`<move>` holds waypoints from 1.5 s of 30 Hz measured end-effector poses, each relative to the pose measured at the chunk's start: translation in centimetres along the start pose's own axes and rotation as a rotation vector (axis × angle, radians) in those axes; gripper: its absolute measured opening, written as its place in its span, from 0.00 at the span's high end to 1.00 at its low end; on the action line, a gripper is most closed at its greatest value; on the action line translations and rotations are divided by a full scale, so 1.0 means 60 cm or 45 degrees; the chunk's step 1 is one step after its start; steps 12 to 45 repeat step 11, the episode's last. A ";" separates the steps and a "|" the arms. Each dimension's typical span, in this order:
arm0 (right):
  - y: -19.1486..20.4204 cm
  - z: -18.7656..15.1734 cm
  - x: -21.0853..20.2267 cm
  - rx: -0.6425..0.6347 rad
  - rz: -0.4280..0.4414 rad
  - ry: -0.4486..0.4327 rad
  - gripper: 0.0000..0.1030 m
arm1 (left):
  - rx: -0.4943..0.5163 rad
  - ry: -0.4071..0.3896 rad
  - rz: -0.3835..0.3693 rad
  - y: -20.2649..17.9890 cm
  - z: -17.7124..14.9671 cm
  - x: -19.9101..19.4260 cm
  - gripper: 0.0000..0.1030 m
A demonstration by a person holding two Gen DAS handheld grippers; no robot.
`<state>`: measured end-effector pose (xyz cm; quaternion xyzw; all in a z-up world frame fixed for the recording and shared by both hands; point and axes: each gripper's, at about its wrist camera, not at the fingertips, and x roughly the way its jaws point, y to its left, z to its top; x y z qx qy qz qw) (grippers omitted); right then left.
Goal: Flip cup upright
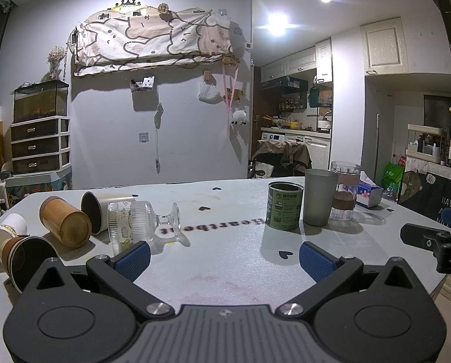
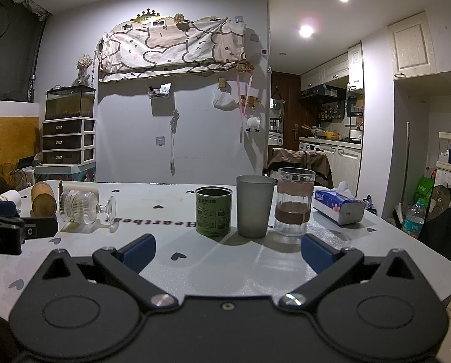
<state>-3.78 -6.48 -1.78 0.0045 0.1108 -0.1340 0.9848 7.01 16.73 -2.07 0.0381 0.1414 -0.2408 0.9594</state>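
Several cups lie on their sides at the table's left: a ribbed stemmed glass point(image 1: 140, 225) point(image 2: 83, 207), a wooden cup point(image 1: 65, 222) point(image 2: 43, 199), a beige cup point(image 1: 99, 210), a paper cup point(image 1: 7, 236) and a dark-mouthed brown cup point(image 1: 25, 261). A green tin point(image 1: 284, 210) point(image 2: 214, 211), a grey tumbler point(image 1: 319, 196) point(image 2: 254, 205) and a banded glass point(image 1: 344, 195) point(image 2: 293, 201) stand upright. My left gripper point(image 1: 223, 260) is open and empty, its left finger just in front of the stemmed glass. My right gripper point(image 2: 227, 252) is open and empty before the upright cups.
A tissue pack point(image 1: 369, 195) point(image 2: 338, 207) lies at the table's back right. The right gripper's body point(image 1: 434, 243) shows at the left wrist view's right edge; the left gripper's body point(image 2: 10, 230) shows at the right wrist view's left edge. A chair with a brown cloth point(image 2: 299, 157) stands behind the table.
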 end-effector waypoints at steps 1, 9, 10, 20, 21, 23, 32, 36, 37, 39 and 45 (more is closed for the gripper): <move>0.000 0.000 0.000 0.000 0.000 0.000 0.00 | 0.000 -0.001 0.001 0.002 0.001 0.000 0.00; 0.001 0.000 0.000 -0.002 0.002 0.000 0.00 | -0.001 -0.001 0.002 0.002 0.001 0.000 0.00; 0.001 0.000 0.000 -0.001 0.001 0.000 0.00 | -0.004 -0.001 0.005 0.004 0.001 -0.001 0.00; 0.001 0.000 0.000 -0.001 0.002 0.000 0.00 | -0.007 0.000 0.008 0.007 0.002 -0.001 0.00; 0.001 0.000 0.000 -0.001 0.002 0.000 0.00 | -0.007 0.000 0.008 0.007 0.002 -0.001 0.00; 0.001 0.000 0.000 -0.001 0.002 0.000 0.00 | -0.007 0.000 0.008 0.007 0.002 -0.001 0.00; 0.001 0.000 0.000 -0.001 0.002 0.000 0.00 | -0.007 0.000 0.008 0.007 0.002 -0.001 0.00; 0.001 0.000 0.000 -0.001 0.002 0.000 0.00 | -0.007 0.000 0.008 0.007 0.002 -0.001 0.00; 0.001 0.000 0.000 -0.001 0.002 0.000 0.00 | -0.007 0.000 0.008 0.007 0.002 -0.001 0.00; 0.001 0.000 0.000 -0.001 0.002 0.000 0.00 | -0.007 0.000 0.008 0.007 0.002 -0.001 0.00; 0.001 0.000 0.000 -0.001 0.002 0.000 0.00 | -0.007 0.000 0.008 0.007 0.002 -0.001 0.00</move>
